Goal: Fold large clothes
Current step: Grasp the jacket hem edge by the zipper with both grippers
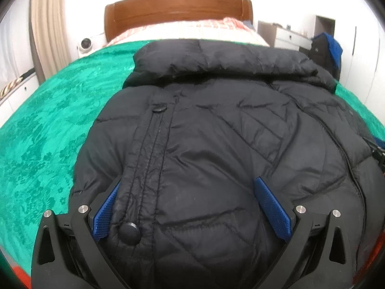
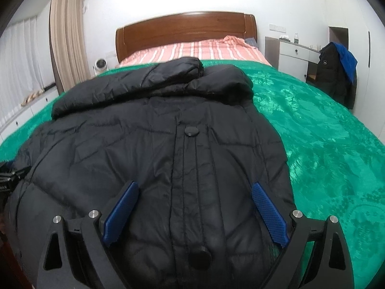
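The left tool (image 1: 186,192) is pointing forward with its jaws spread wide, blue pads (image 1: 273,208) angled outward and gripping nothing. The right tool (image 2: 193,196) is doing likewise, fingers (image 2: 121,213) parted, nothing pinched between them.

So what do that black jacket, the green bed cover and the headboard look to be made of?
The black jacket looks like thin synthetic shell over padding: quilted stitch lines, puffy folds, faint sheen. The green bed cover seems a plush, velvety fabric, with glossy highlights and a pressed floral pattern. The headboard appears to be varnished reddish-brown wood, smooth and reflective.
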`<state>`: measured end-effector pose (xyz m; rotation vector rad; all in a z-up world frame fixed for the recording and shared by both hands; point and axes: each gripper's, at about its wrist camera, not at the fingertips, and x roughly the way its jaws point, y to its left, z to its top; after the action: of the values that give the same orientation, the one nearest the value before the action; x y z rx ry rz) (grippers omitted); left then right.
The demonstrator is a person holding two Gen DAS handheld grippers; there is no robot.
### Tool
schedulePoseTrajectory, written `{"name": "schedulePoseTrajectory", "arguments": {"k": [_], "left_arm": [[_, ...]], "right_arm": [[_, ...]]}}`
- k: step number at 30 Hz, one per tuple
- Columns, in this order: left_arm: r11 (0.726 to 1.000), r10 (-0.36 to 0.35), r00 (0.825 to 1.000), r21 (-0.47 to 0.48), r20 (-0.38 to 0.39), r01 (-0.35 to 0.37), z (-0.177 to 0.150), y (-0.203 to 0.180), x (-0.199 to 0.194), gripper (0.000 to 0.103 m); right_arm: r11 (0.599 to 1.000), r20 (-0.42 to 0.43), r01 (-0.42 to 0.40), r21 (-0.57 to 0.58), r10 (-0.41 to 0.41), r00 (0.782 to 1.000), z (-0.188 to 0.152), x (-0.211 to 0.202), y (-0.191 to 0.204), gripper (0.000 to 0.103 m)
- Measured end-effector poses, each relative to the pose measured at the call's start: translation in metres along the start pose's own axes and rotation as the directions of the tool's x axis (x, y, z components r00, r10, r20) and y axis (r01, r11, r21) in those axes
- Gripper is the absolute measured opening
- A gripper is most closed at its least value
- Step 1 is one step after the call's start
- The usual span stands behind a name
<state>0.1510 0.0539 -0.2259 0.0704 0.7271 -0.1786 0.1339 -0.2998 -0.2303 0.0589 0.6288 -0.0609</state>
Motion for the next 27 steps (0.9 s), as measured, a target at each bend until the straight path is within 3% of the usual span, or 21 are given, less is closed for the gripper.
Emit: {"name": "schedulePoseTrajectory", "arguments": {"k": [4,9,12,14,16,18,20,22,24,27], "left_arm": [[0.998,-0.004,0.993,0.058,-0.114,0.011,-0.001,-0.001,-0.009,0.103],[0.989,-0.031,0.966,0.131,-0.255,0.066,-0.006,0.006,-0.028,0.103],[0.98,-0.059,0.936,0.156,-0.347,0.119,-0.014,0.013,-0.044,0.103],[0.98,-0.067,0.931,0.151,-0.359,0.129,-0.018,0.022,-0.06,0.103],[0.988,-0.07,0.937,0.109,-0.341,0.113,-0.02,0.037,-0.076,0.103],[0.995,-0.092,0.94,0.001,-0.328,0.098,-0.022,0.062,-0.083,0.103],[0.986,-0.139,0.935,-0.132,-0.326,0.1,-0.027,0.086,-0.08,0.103],[0.967,-0.185,0.916,-0.233,-0.357,0.105,-0.033,0.102,-0.068,0.103],[0.945,-0.251,0.89,-0.295,-0.381,0.141,-0.041,0.108,-0.056,0.102],[0.939,-0.271,0.869,-0.311,-0.413,0.145,-0.051,0.11,-0.045,0.101]], "right_arm": [[0.997,-0.068,0.014,-0.079,-0.019,0.998,-0.005,-0.017,0.005,0.096],[0.985,-0.183,-0.001,-0.171,-0.03,0.983,-0.025,-0.044,0.002,0.099],[0.988,-0.301,-0.017,-0.153,-0.03,0.953,-0.036,-0.055,-0.015,0.099],[0.996,-0.38,-0.034,-0.08,0.001,0.925,-0.042,-0.063,-0.035,0.099],[0.999,-0.392,-0.031,0.011,0.032,0.919,-0.046,-0.077,-0.057,0.099],[0.995,-0.389,-0.044,0.094,0.078,0.918,-0.05,-0.084,-0.073,0.099],[0.979,-0.38,-0.089,0.185,0.154,0.912,-0.052,-0.084,-0.085,0.099],[0.96,-0.374,-0.134,0.246,0.222,0.9,-0.055,-0.077,-0.088,0.098],[0.946,-0.384,-0.182,0.27,0.279,0.88,-0.056,-0.065,-0.086,0.091],[0.956,-0.412,-0.166,0.242,0.256,0.874,-0.059,-0.056,-0.083,0.075]]}}
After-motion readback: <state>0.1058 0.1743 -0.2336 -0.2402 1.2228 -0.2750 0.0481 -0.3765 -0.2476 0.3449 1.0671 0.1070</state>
